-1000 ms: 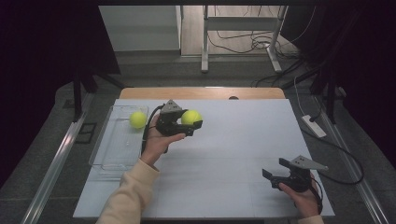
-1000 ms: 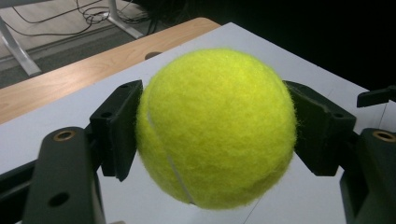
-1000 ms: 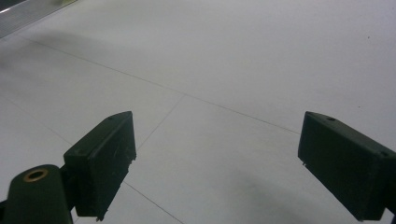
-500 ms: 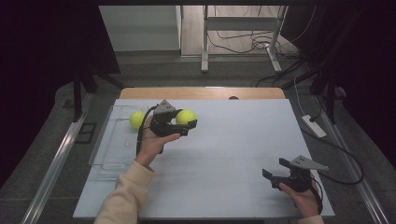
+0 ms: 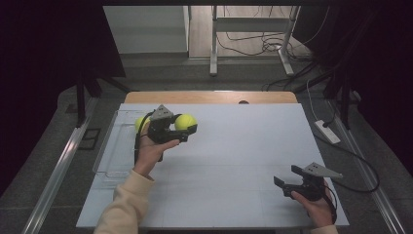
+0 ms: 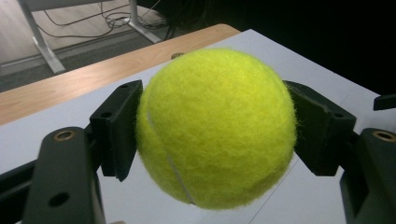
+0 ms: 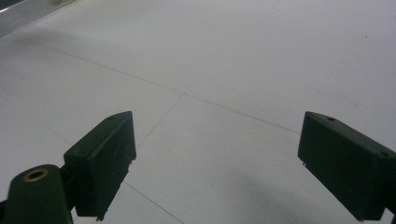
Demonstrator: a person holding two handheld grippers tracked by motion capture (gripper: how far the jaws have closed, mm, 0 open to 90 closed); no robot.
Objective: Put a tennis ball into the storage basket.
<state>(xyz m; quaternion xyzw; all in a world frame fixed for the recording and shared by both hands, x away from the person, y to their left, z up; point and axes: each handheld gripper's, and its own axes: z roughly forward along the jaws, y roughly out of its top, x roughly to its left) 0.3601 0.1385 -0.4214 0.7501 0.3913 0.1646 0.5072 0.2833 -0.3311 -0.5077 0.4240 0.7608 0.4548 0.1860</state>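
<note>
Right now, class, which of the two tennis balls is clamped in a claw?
The tennis ball in the left claw; the other ball sits behind it, over the clear tray.

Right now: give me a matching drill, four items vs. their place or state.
Items:
1. left gripper
2. right gripper
3. second tennis ball
4. clear tray

States:
a. at the table's left edge
b. jaws apart, nothing between them
c. behind the left gripper, over the tray
d. clamped on a yellow tennis ball

Pairs: 1-d, 2-b, 3-c, 4-a
</note>
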